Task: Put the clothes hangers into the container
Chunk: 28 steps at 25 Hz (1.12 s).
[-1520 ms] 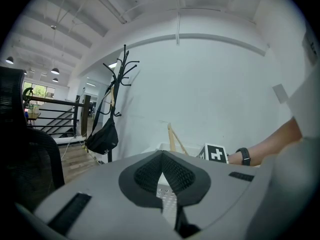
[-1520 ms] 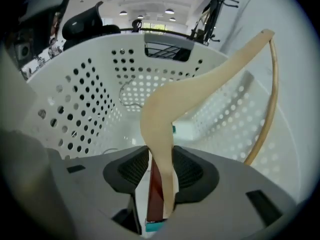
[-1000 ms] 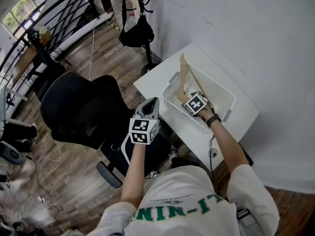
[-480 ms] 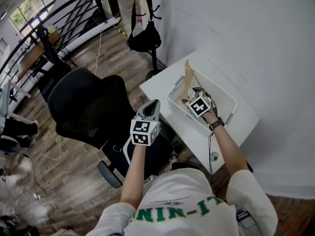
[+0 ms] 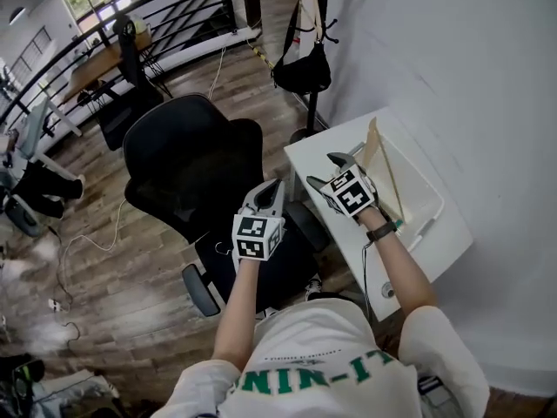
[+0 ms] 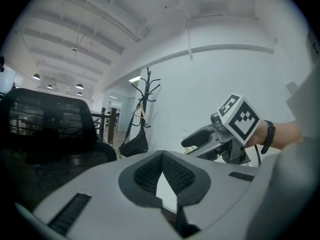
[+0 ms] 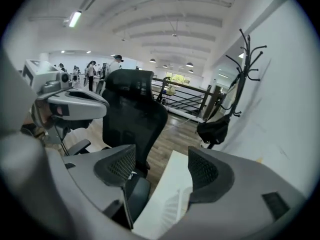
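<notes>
The hanger (image 5: 373, 146) is lying in the container (image 5: 418, 171), one pale wooden arm slanting up past the container's near end. It is sitting clear of both sets of jaws.

The right gripper (image 5: 326, 171) is hovering just beside that near end, above the edge of the table (image 5: 318, 157) that is carrying the container. Its jaws are standing spread wide with nothing between them. Through the gap only white tabletop and a slotted piece of the container's wall are showing. The hanger's raised arm is standing just behind this gripper, near it but, as far as I can see, not touching it.

The left gripper (image 5: 272, 184) is hanging well apart from the container, out over the seat of the chair (image 5: 187, 168). Its jaws are pressing together at the tips and pinching nothing.

The container is a white plastic basket, rectangular, with slotted walls and a smooth rim. The hanger is looking like light, unpainted wood, flat and gently curved. The table is plain, smooth and white. Both grippers are showing grey plastic jaws lined with black, cross-hatched pads. Each is carrying a cube of black-and-white square markers. The chair is black with a mesh back. Beyond the container's far end, a black coat stand (image 5: 315, 24) is holding a black bag (image 5: 302, 70).
</notes>
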Motion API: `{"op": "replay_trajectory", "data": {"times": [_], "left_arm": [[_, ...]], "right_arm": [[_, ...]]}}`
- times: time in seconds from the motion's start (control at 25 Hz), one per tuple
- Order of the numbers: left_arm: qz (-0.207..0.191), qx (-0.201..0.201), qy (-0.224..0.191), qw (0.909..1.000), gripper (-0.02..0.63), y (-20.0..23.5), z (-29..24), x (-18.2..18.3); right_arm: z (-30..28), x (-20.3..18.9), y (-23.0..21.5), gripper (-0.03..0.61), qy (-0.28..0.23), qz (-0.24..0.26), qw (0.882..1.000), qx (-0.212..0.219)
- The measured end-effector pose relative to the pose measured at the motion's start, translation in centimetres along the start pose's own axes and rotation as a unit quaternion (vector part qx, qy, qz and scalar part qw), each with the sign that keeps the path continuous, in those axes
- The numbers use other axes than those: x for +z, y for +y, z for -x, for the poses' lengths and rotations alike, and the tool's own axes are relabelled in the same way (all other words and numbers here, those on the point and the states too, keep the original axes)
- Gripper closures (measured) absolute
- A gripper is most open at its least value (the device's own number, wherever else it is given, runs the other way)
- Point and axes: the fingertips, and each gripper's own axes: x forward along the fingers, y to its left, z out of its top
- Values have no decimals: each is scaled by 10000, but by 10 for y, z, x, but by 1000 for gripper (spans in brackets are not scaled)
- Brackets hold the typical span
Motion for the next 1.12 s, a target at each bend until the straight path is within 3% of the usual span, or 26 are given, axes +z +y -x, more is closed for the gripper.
{"op": "replay_trajectory", "data": {"times": [0.48, 0.84, 1.12], "left_arm": [[393, 1358, 91, 9899, 604, 103, 107, -41], [683, 1734, 338, 9819, 604, 121, 140, -96], [1024, 1941, 635, 9736, 604, 136, 158, -149]], "right_arm": [[-65, 38, 154, 244, 40, 584, 9865, 1531], [-103, -2, 232, 259, 310, 372, 9734, 2237], [-138, -60, 278, 264, 887, 145, 9614, 2600]]}}
